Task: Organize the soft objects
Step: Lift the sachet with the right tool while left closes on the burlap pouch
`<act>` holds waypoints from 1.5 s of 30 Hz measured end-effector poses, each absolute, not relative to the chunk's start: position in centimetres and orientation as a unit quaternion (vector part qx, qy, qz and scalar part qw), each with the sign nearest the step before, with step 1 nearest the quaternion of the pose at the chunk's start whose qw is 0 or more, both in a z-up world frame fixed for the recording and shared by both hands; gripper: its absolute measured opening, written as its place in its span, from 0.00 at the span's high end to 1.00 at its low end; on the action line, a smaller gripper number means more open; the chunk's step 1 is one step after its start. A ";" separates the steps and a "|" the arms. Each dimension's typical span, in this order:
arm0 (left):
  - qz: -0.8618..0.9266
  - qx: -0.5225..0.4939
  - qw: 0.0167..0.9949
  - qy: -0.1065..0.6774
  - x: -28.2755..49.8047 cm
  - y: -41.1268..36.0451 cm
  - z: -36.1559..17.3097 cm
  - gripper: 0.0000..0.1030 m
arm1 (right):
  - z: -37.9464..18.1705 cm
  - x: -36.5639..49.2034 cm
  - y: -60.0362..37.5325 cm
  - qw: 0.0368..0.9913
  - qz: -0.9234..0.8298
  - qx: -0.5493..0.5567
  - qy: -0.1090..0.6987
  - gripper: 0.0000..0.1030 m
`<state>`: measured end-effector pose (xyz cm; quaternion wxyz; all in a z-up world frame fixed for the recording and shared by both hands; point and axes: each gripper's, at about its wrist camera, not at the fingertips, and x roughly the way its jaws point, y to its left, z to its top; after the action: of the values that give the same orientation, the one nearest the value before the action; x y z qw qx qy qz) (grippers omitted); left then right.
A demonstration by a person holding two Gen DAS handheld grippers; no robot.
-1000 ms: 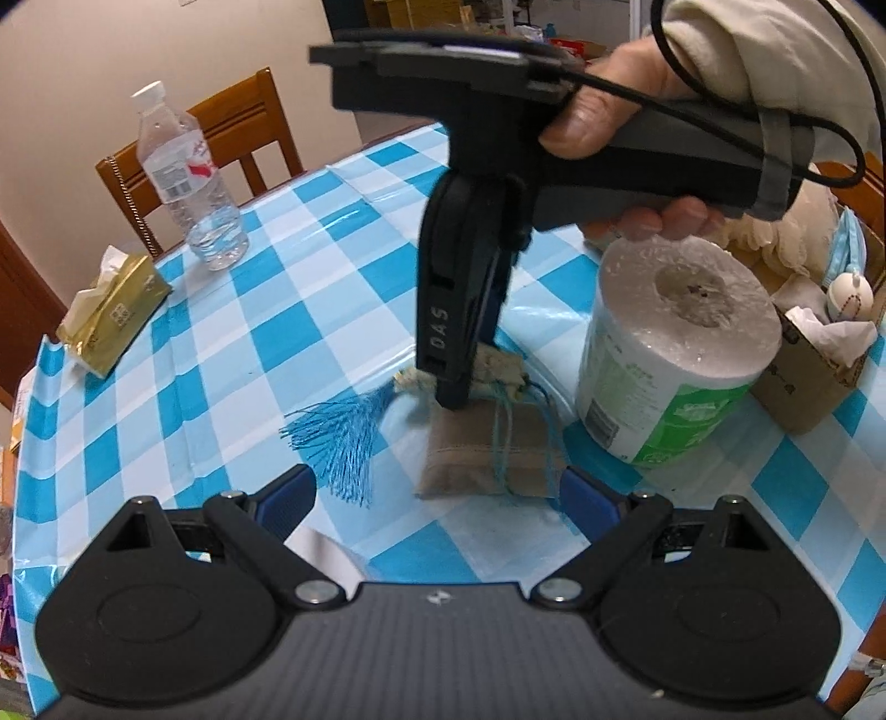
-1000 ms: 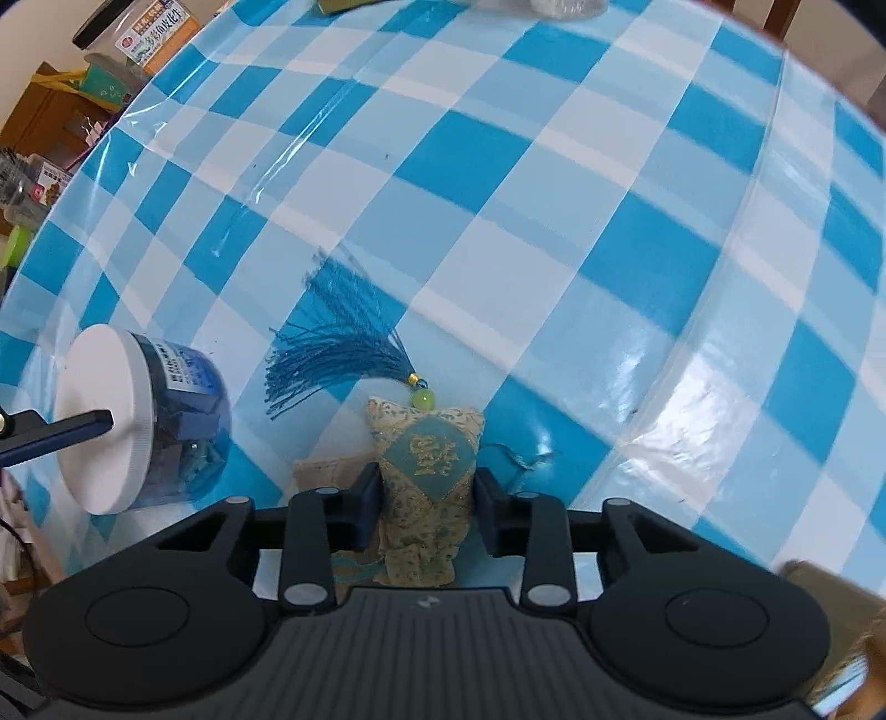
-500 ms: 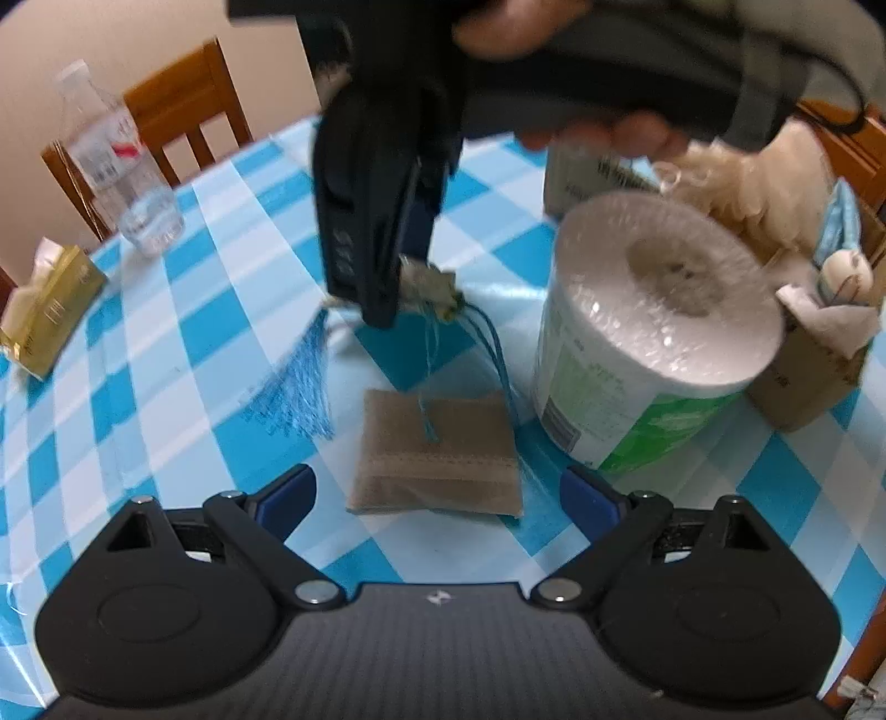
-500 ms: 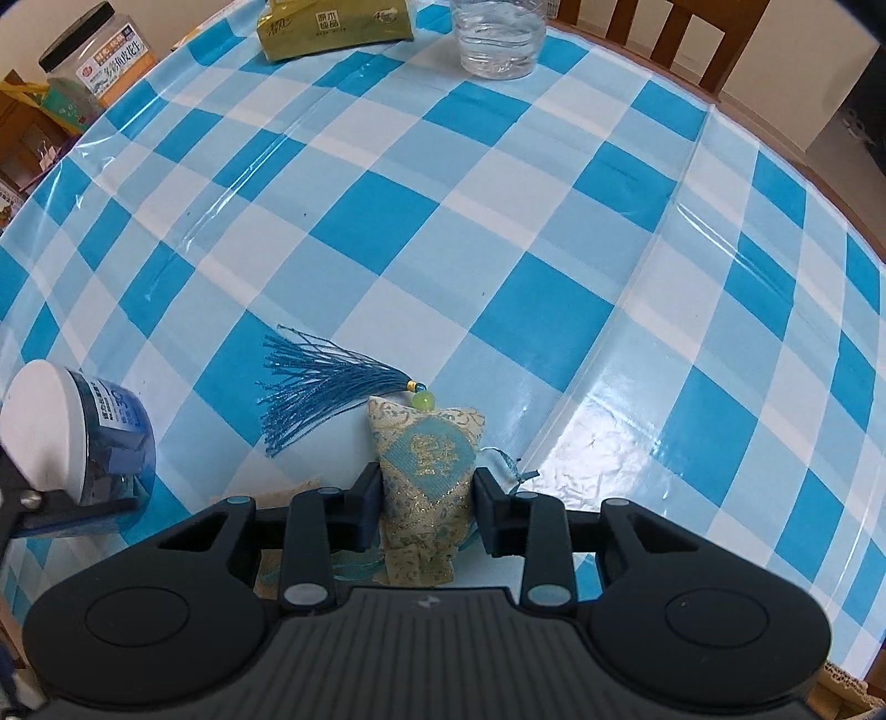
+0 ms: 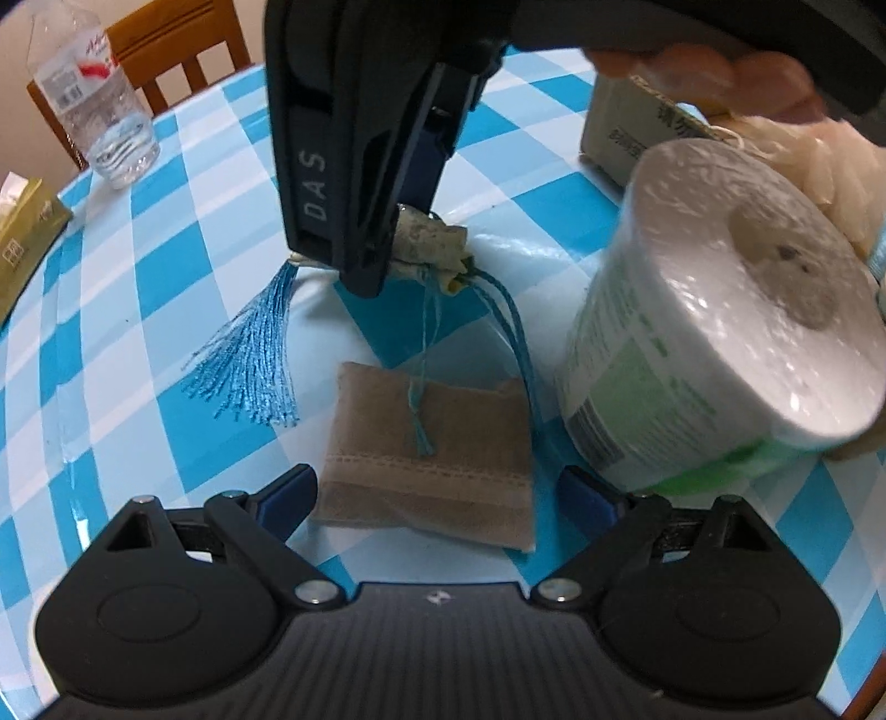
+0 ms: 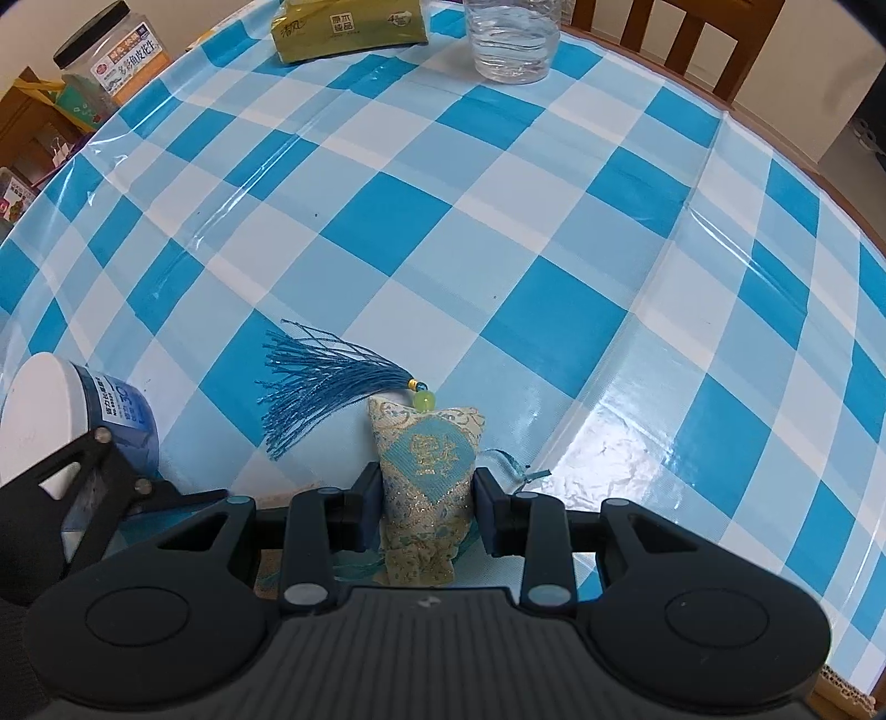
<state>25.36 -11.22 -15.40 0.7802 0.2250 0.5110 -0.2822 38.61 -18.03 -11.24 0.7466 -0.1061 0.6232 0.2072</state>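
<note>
Right gripper (image 6: 426,512) fingers clamped, raised above table; left gripper (image 5: 437,493) fingers spread wide.

Round table (image 6: 554,249), blue-and-white checked glossy cover; wooden chair (image 5: 171,50) behind; plain beige wall (image 5: 16,33); cluttered shelf (image 6: 33,138) at left

— What could you not see well?
— The right gripper (image 5: 382,266) hid most of the sachet (image 5: 429,246), and your hand (image 5: 709,72) was blurred.
— And at the edges?
— The water bottle (image 6: 512,41) was cut off on top, the tissue pack (image 5: 25,232) at left.
</note>
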 end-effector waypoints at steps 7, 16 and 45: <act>-0.293 0.207 0.784 0.506 26.0 -11.2 -15.7 0.09 | -11.6 38.6 -18.5 0.746 0.207 -0.100 0.625 0.62; -0.291 0.196 0.793 0.498 26.2 -10.3 -15.0 0.43 | -11.6 38.4 -18.3 0.746 0.211 -0.098 0.624 0.62; -0.306 0.213 0.782 0.500 21.3 -8.9 -13.1 0.20 | -9.7 35.8 -16.5 0.736 0.213 -0.091 0.636 0.47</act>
<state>21.26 -8.90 -13.13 0.7819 0.2130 0.4999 -0.3055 35.81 -16.47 -9.73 0.7361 -0.0910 0.6361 0.2128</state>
